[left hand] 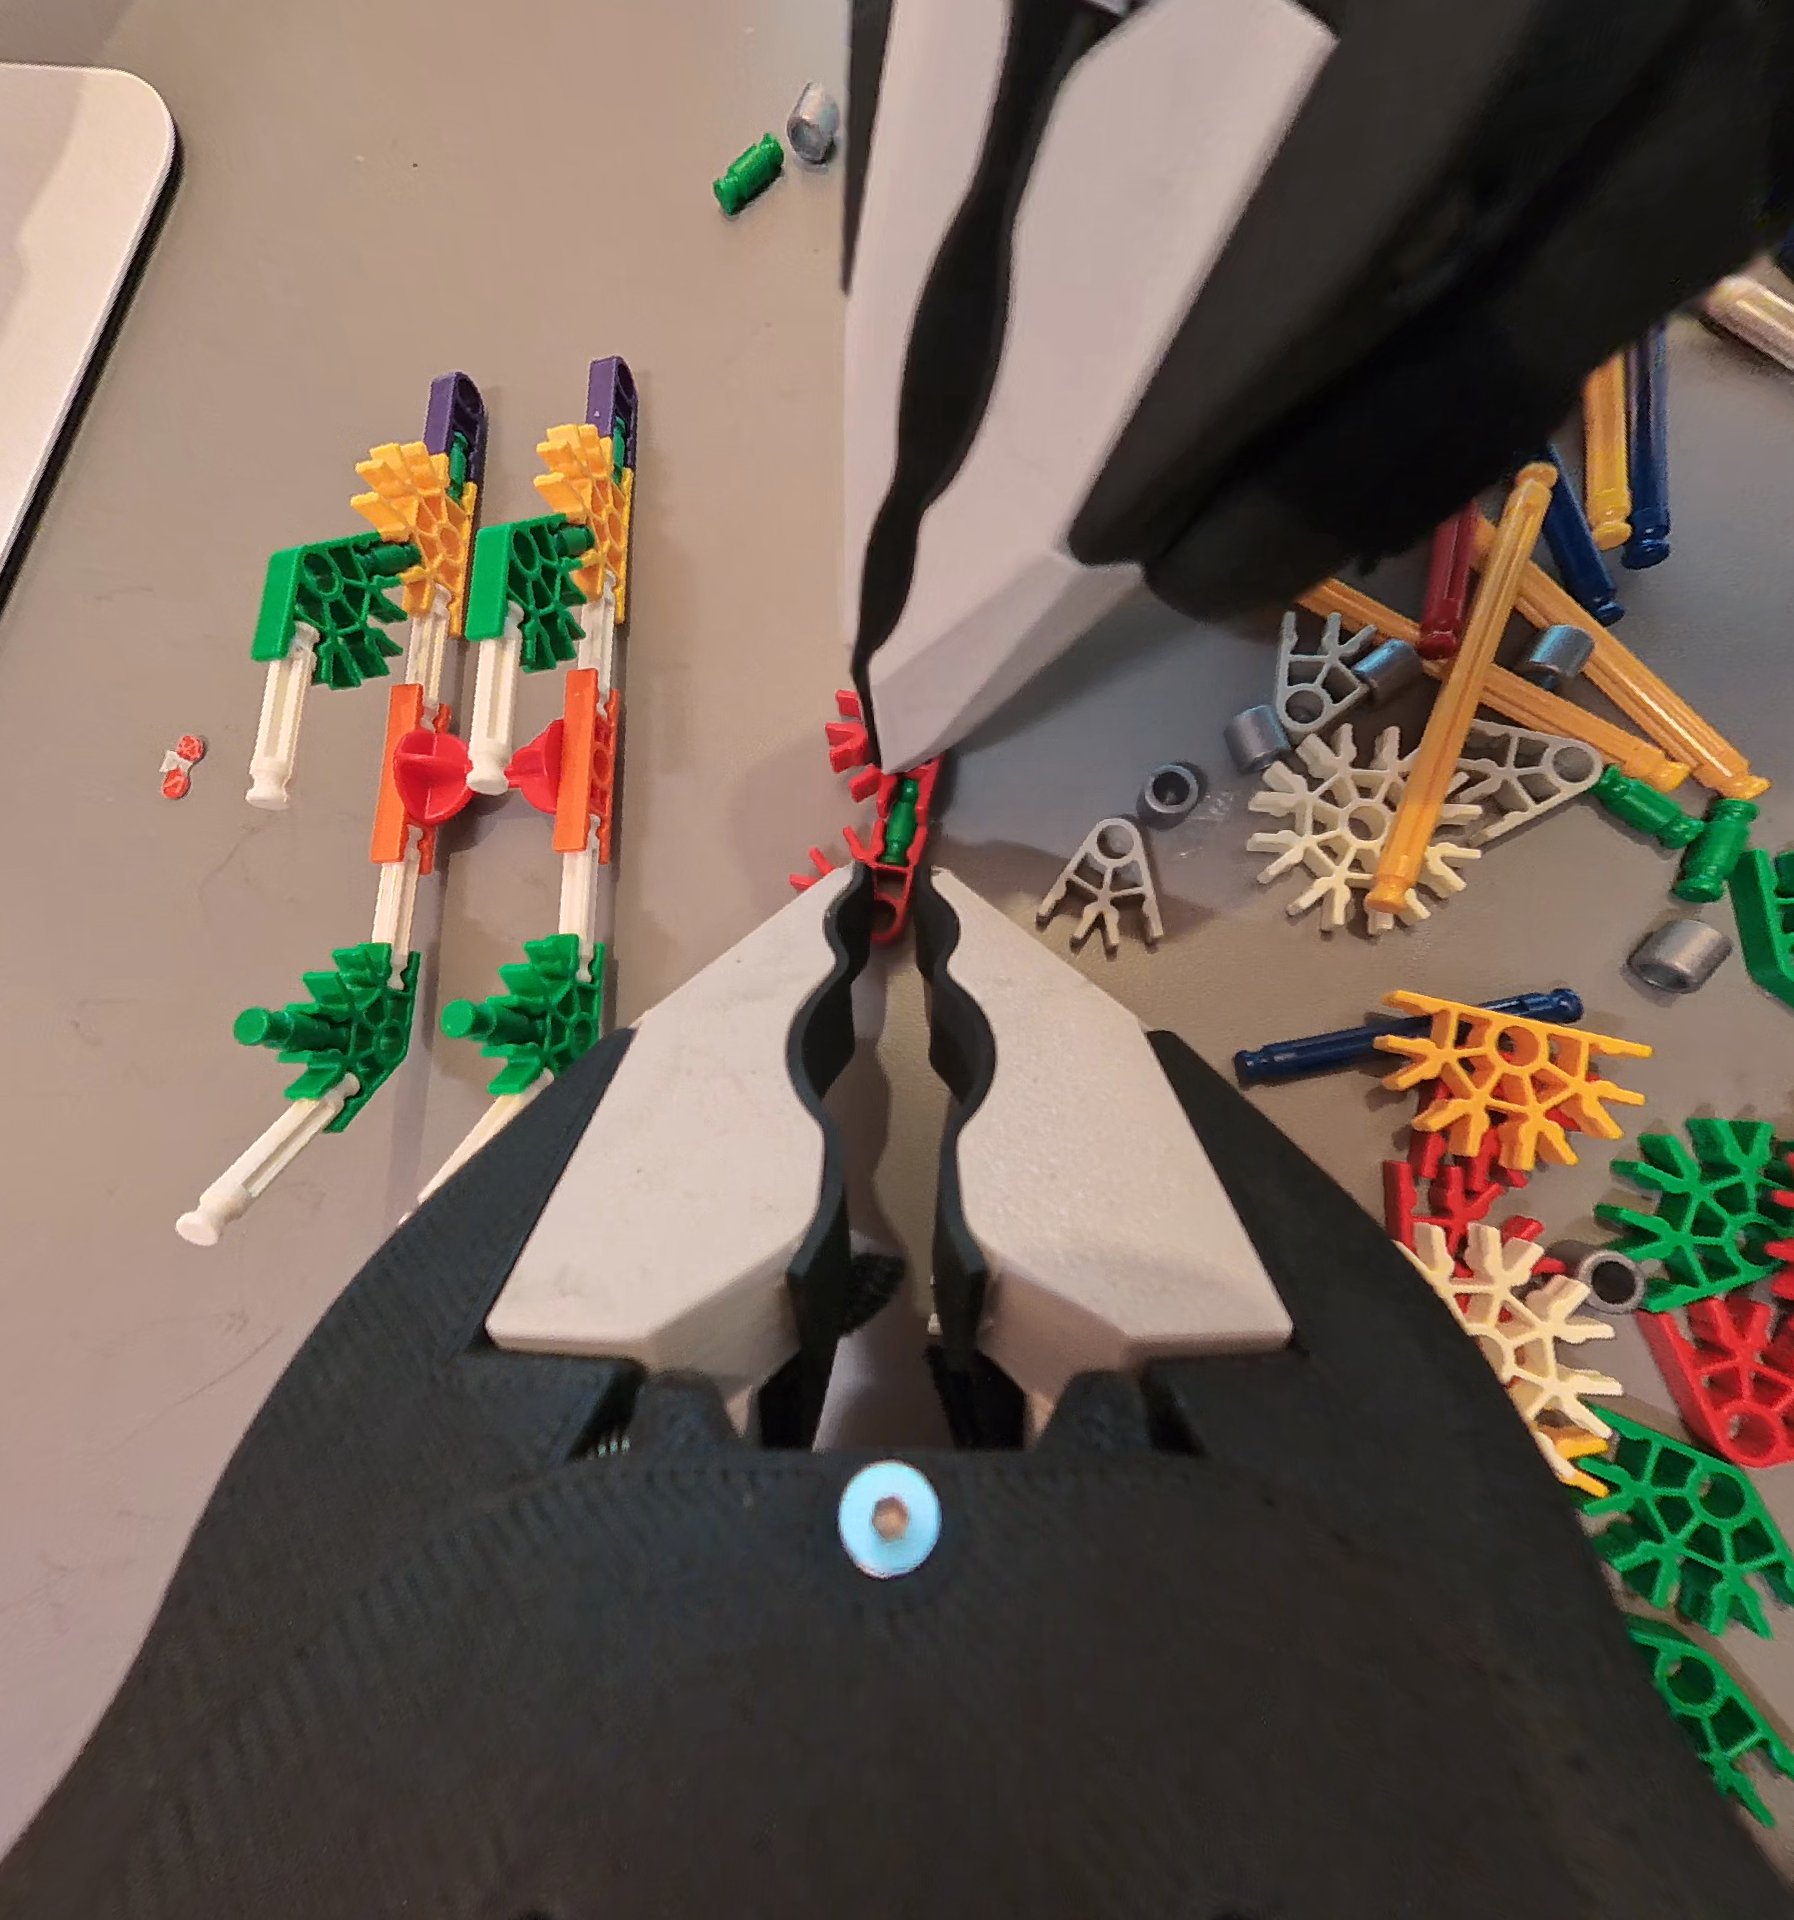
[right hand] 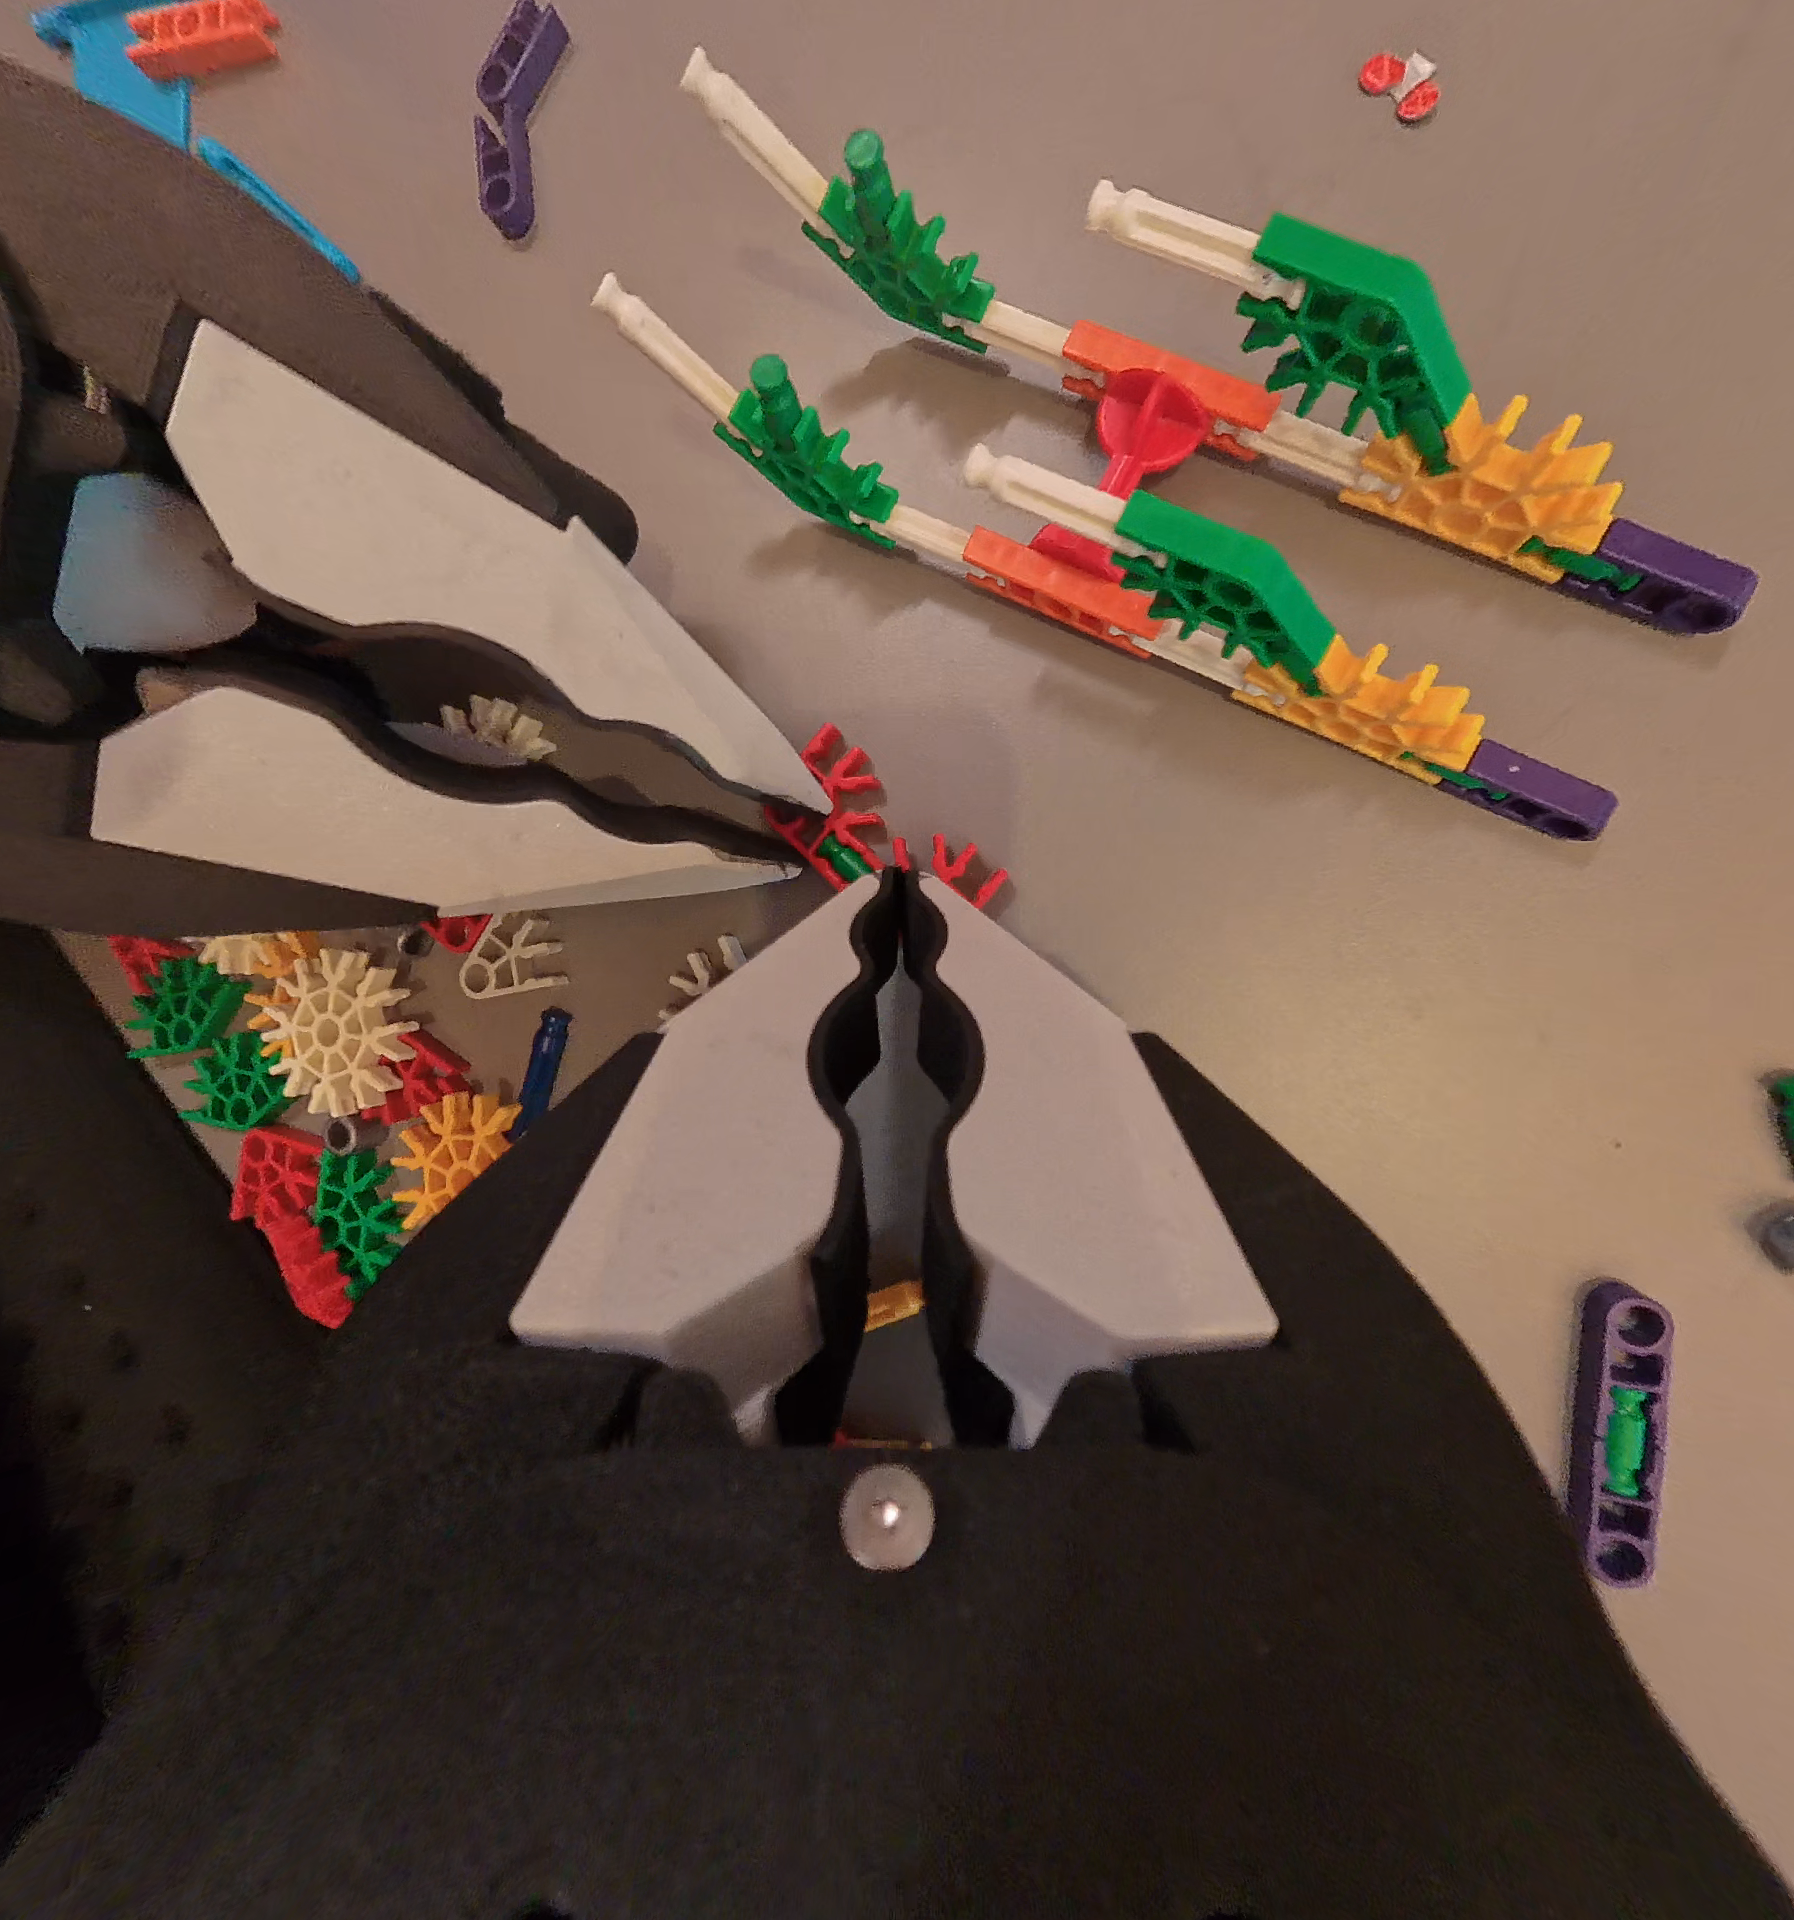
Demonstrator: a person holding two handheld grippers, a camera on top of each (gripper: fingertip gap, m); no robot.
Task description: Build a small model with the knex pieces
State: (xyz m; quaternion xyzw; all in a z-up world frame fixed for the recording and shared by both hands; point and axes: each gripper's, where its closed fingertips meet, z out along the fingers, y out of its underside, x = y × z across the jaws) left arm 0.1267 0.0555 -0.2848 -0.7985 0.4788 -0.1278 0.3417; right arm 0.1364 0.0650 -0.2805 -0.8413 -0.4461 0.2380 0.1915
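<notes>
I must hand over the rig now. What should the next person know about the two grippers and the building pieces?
Left gripper: shut on one end of the small red connector piece, which carries a short green rod.
Right gripper: shut on the other end of that piece, tip to tip with the left.
Two matching multicoloured assemblies lie side by side, joined by a red part.
Loose pile of connectors and rods on the grey table.
Whether the green rod is fully seated cannot be told.
</notes>
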